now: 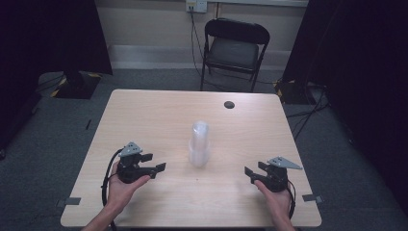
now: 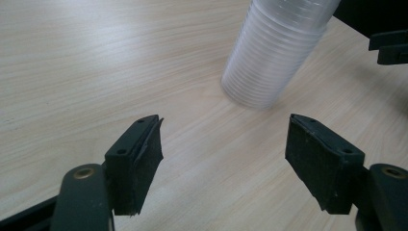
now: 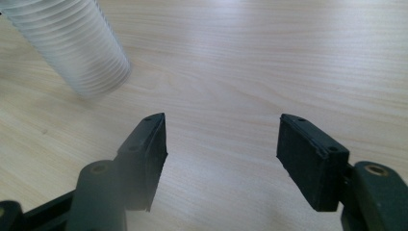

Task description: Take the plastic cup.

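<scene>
The high view looks forward and down over the whole table (image 1: 159,103). Each gripper view sits low and close, facing inward. All three share the stack of clear cups (image 1: 199,143).

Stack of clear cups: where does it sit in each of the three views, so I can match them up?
High view: stack of clear cups stands mid-table between both grippers.
Left gripper view: upper right, beyond the open jaws.
Right gripper view: upper left.
Shared landmark: the light wooden table.
</scene>
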Available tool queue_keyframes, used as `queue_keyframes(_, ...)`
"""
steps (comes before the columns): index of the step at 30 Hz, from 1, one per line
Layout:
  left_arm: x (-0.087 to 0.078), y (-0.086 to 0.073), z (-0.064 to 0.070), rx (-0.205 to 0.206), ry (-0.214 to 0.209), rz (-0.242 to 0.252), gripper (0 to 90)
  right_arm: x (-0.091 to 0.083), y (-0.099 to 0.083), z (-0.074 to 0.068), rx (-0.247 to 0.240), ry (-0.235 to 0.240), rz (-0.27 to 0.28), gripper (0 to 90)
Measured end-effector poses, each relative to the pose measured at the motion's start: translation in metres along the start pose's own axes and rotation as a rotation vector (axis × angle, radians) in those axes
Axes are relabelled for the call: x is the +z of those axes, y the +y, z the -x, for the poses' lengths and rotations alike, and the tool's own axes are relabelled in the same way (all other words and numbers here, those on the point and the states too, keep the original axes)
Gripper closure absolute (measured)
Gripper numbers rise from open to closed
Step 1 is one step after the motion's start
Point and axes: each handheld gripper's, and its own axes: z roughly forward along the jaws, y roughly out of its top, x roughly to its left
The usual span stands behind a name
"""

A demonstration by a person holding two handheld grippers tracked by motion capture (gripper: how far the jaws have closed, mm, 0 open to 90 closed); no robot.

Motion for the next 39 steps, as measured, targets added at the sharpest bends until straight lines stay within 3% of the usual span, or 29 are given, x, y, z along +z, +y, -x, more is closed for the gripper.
queue_keyframes(5,0.0,0.001,0.002,-0.012,-0.011,0.006,28.6,0.0,0.002,-0.001,-0.025,0.001,0.006,39.7)
queue_keyframes(10,-0.002,0.003,0.01,-0.022,-0.053,0.034,29.4,0.0,0.003,-0.002,-0.023,0.03,0.003,40.5)
queue_keyframes(14,-0.001,0.005,0.016,-0.017,-0.073,0.04,31.2,-0.003,0.003,-0.002,-0.022,0.034,-0.007,40.9)
queue_keyframes(18,-0.001,0.01,0.022,0.016,-0.053,0.044,30.2,-0.006,0.006,-0.004,-0.018,0.051,0.004,40.8)
queue_keyframes(23,-0.005,0.022,0.028,0.067,-0.056,0.067,29.6,-0.01,0.005,-0.006,-0.017,0.054,0.01,39.7)
queue_keyframes(28,0.0,0.035,0.03,0.087,-0.056,0.08,23.6,-0.011,0.006,-0.003,-0.014,0.067,0.015,39.2)
queue_keyframes(31,0.005,0.044,0.031,0.079,-0.068,0.089,21.0,-0.01,0.006,-0.003,-0.011,0.067,0.016,38.5)
queue_keyframes(32,0.007,0.049,0.031,0.054,-0.076,0.1,18.8,-0.01,0.006,-0.003,-0.011,0.075,0.019,38.5)
queue_keyframes(39,0.013,0.062,0.034,0.064,-0.082,0.122,21.7,-0.011,0.006,-0.003,-0.006,0.092,0.033,37.6)
